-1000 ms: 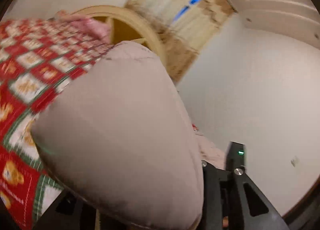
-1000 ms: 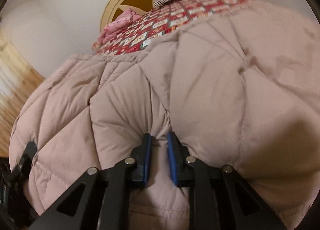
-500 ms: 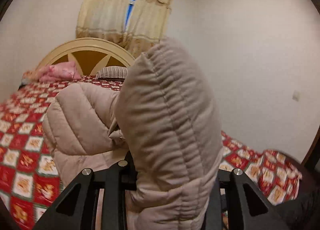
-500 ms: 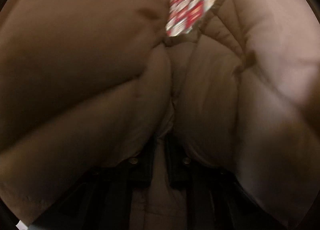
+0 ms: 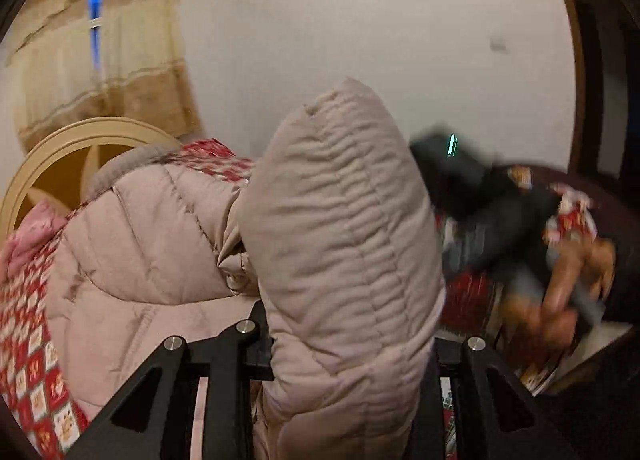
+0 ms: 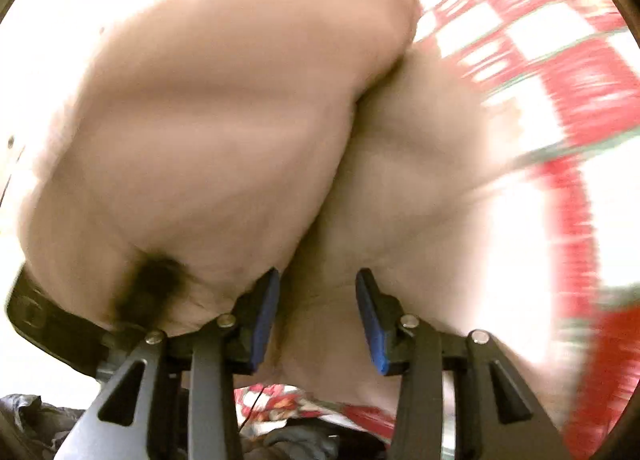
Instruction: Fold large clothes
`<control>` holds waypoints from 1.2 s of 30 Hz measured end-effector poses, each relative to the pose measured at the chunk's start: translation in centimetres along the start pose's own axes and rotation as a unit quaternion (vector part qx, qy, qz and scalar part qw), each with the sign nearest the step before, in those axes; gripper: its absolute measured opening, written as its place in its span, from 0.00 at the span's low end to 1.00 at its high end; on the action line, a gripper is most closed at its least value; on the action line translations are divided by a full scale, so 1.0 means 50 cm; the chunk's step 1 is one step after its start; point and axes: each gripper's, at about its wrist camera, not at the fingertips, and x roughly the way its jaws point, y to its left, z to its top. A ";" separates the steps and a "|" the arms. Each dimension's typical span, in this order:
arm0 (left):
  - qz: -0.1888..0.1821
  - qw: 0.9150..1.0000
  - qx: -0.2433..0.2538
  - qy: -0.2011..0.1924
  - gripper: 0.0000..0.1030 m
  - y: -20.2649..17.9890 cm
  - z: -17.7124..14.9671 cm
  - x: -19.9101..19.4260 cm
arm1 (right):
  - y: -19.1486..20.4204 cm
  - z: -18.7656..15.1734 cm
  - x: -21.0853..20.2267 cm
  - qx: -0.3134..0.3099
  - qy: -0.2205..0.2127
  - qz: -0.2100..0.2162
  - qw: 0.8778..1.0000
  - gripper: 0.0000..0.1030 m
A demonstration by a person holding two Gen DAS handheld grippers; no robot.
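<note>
At the bottom of the left wrist view, the left gripper (image 5: 344, 356) is clamped on a thick quilted fold of the pale pink puffer jacket (image 5: 152, 244), which rises up the middle of the frame. In the right wrist view, the right gripper (image 6: 316, 316) has its blue pads (image 6: 264, 320) parting, jacket fabric lying loose between them. Behind, the jacket sprawls over the red checkered bedspread (image 5: 28, 360). Blurred at the right edge, a hand (image 5: 568, 288) holds the other tool. Furthest, upper left, stand the headboard (image 5: 52, 155) and curtains (image 5: 100, 59).

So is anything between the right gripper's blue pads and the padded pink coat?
Nothing visible. The puffy pink quilted coat sits directly between the right gripper's blue pads as its jaws open.
</note>
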 end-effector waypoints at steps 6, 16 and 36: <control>-0.016 0.997 0.057 0.049 0.32 -0.054 -0.024 0.081 | -0.103 -0.012 -0.162 0.063 -0.099 -0.035 0.993 0.43; -0.015 0.993 0.099 0.057 0.45 -0.055 -0.073 0.133 | -0.129 0.045 -0.251 0.086 -0.168 0.005 0.982 0.90; -0.032 0.986 0.157 0.047 0.59 0.035 -0.091 -0.189 | -0.040 0.091 0.027 -0.129 -0.055 -0.162 0.977 0.28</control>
